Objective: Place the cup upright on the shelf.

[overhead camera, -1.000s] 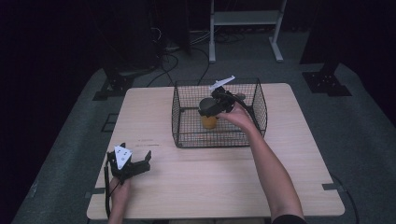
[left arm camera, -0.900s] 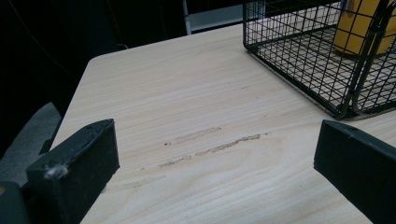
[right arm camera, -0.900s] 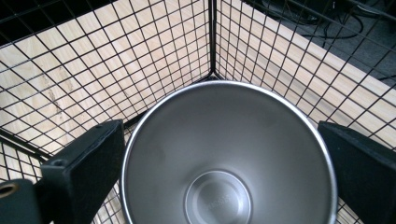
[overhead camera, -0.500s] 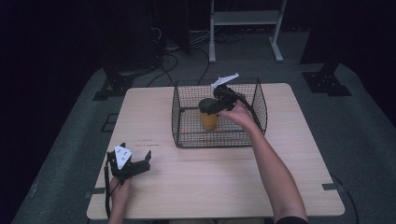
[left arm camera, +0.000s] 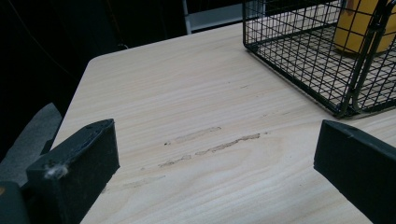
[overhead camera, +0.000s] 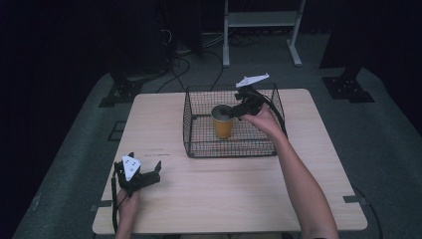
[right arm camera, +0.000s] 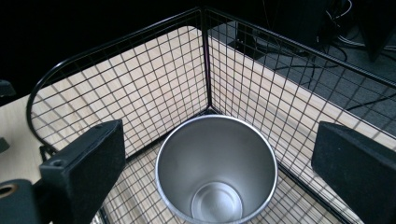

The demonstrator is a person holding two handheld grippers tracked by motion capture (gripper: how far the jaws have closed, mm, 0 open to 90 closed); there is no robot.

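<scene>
High view, nearest first: the left gripper sits low on the table with its jaws wide apart, nothing in them. Further back, the orange cup stands upright inside the wire basket, long axis vertical, steel mouth facing straight up. The right gripper hangs just over its rim, jaws spread, gripping nothing.
</scene>
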